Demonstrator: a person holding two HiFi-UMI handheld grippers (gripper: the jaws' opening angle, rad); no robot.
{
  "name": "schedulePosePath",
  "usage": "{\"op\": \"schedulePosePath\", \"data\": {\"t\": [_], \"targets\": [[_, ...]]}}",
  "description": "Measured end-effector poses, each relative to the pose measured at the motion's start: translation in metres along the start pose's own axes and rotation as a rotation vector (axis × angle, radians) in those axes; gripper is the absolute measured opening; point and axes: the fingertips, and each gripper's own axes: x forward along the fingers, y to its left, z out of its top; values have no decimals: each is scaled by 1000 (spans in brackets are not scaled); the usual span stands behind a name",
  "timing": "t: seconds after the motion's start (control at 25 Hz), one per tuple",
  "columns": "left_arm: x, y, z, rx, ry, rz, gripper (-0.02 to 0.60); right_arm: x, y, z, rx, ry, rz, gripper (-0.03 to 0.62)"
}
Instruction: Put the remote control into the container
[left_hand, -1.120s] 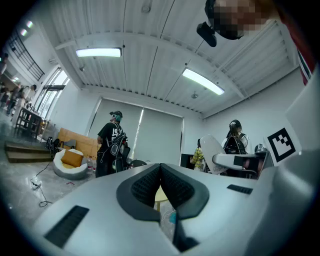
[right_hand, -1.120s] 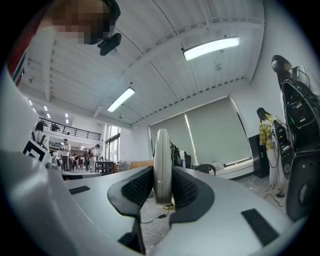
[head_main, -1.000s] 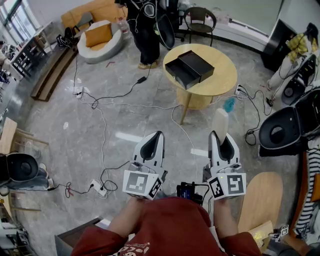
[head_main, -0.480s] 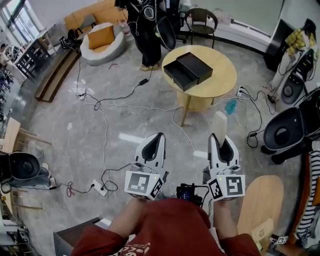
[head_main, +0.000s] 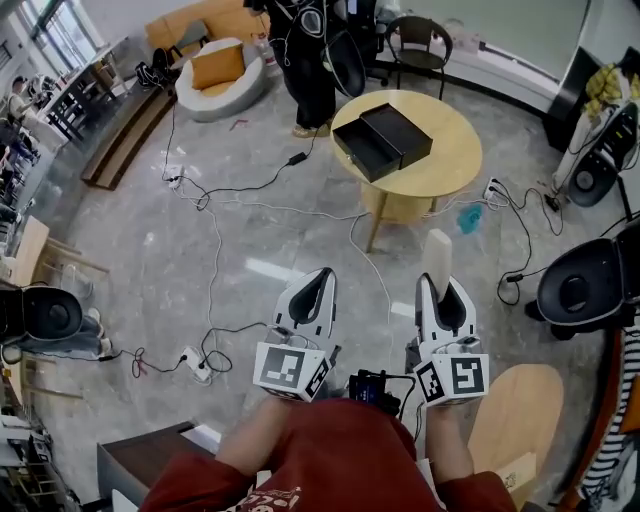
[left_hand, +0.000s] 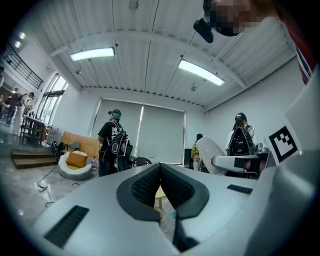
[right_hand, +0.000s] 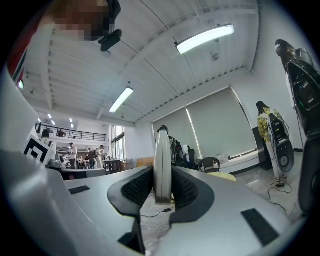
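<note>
The white remote control (head_main: 438, 250) stands upright between the jaws of my right gripper (head_main: 440, 284), which is shut on its lower end. In the right gripper view the remote (right_hand: 162, 160) shows edge-on, squeezed by both black pads of the gripper (right_hand: 162, 175). My left gripper (head_main: 320, 273) is beside it, shut with nothing in it; its pads (left_hand: 150, 182) meet in the left gripper view. The container, an open black box (head_main: 383, 140), sits on a round wooden table (head_main: 445, 180) farther ahead, well apart from both grippers.
Cables and a power strip (head_main: 195, 366) trail over the grey floor. A person in black (head_main: 312, 55) stands behind the table, near a chair (head_main: 415, 40). A black round seat (head_main: 585, 288) and a wooden stool (head_main: 512, 410) are at the right. A beanbag (head_main: 215, 72) lies far left.
Both grippers have edged forward over the floor, the remote still in the right one. The room has slid slightly rightward in the head view.
</note>
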Motion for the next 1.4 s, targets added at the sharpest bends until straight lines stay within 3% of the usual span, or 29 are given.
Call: {"op": "schedulePosePath", "data": {"t": [0.32,0.68,1.4], "targets": [[13,10,-8,-2,-2,21,15,21,-3,-15,-3,29,36,118],[48,45,-7,-36,-30,-20,15,72,10,-22,-48,40,27,114],[127,228,16,-102,-47,-73,15,255,75,-25,-139,75,-35,113]]}}
